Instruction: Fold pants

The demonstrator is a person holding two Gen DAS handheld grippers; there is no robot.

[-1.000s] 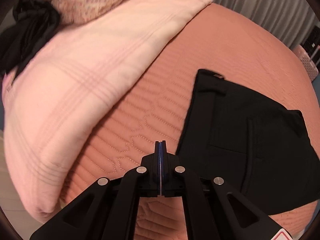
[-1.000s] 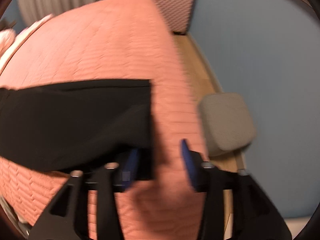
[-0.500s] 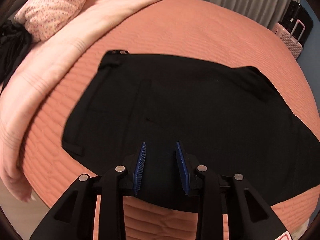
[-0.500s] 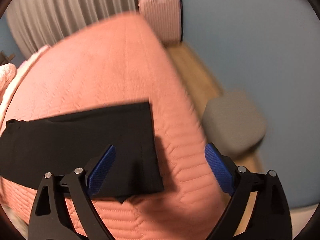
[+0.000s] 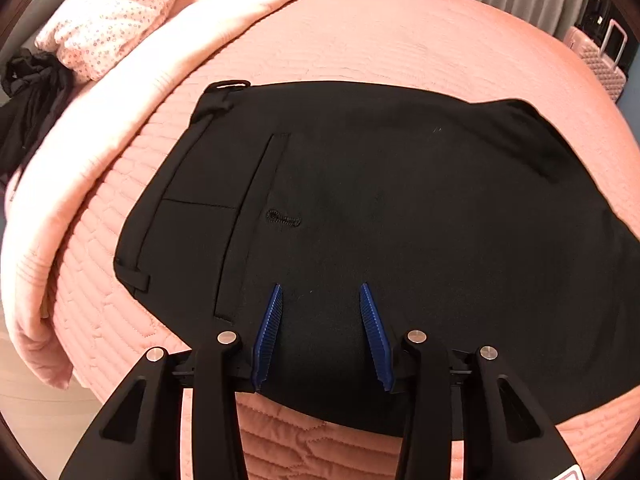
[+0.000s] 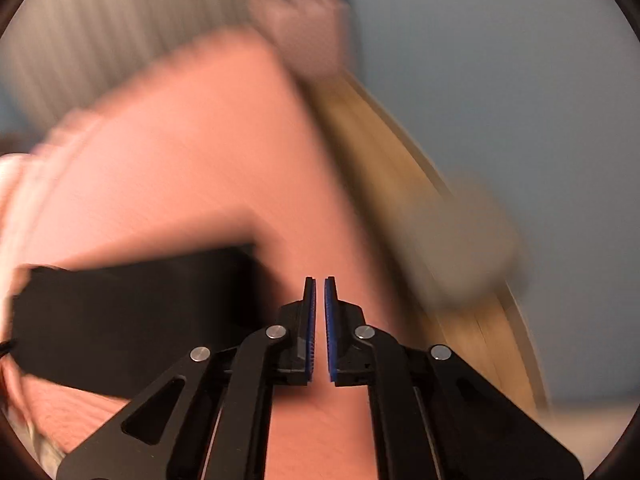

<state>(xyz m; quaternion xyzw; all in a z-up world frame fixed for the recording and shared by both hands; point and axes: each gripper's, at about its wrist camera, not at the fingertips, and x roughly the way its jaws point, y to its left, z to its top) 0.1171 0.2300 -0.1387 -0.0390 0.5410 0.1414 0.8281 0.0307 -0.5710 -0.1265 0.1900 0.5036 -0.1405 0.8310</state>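
Black pants (image 5: 380,208) lie flat on the salmon quilted bedspread (image 5: 400,40), waistband and back pocket toward the left. My left gripper (image 5: 320,300) hovers over the near part of the seat area, its jaws opening, blue pads apart with only flat cloth beneath them and nothing pinched. In the blurred right wrist view the pants' leg end (image 6: 132,312) lies at the lower left. My right gripper (image 6: 319,284) is off to the right of that hem over bare bedspread (image 6: 192,152), pads nearly together with nothing between them.
A pale pink blanket (image 5: 120,100) and a flowered pillow (image 5: 120,12) are piled at the bed's left, with a dark garment (image 5: 32,96) beyond. A pink suitcase (image 5: 600,60) stands at the far right. A grey stool (image 6: 460,248) and wooden floor (image 6: 392,184) lie right of the bed.
My left gripper swung right from the blanket side to over the pants and went from shut to partly open. My right gripper let go of the hem, opened wide, then shut empty while moving.
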